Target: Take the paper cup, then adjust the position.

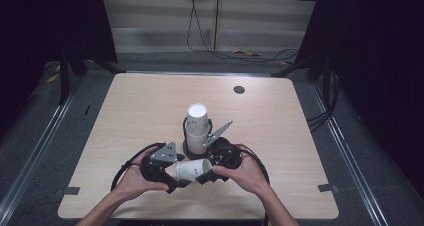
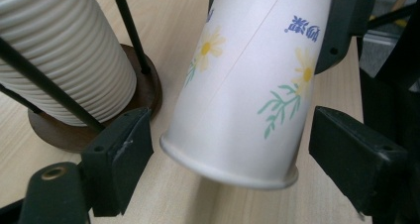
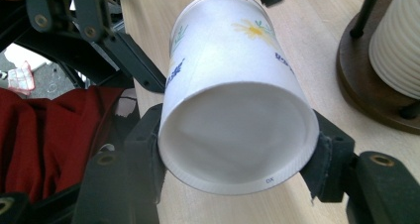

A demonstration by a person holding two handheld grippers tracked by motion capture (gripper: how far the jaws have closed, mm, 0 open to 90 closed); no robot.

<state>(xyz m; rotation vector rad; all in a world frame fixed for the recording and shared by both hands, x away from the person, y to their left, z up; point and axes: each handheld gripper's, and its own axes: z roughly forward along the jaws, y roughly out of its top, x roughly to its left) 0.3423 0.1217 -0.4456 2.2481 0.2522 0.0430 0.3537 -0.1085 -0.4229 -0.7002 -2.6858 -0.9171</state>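
Above the table (image 1: 125, 116), the right tool (image 3: 237, 159) clamps a light, crushable paper cup (image 3: 233, 110) near its base; the left tool (image 2: 228, 149) stands open around it

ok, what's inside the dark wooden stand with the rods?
A tall stack of ribbed white paper cups stands upside down on the wooden base, fenced by thin black rods. The base centre under the stack is covered, so nothing there can be told.

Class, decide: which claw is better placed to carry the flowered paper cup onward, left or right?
Right. The right claw is clamped on the paper cup at its base, while the left claw stands open around it, pads clear.
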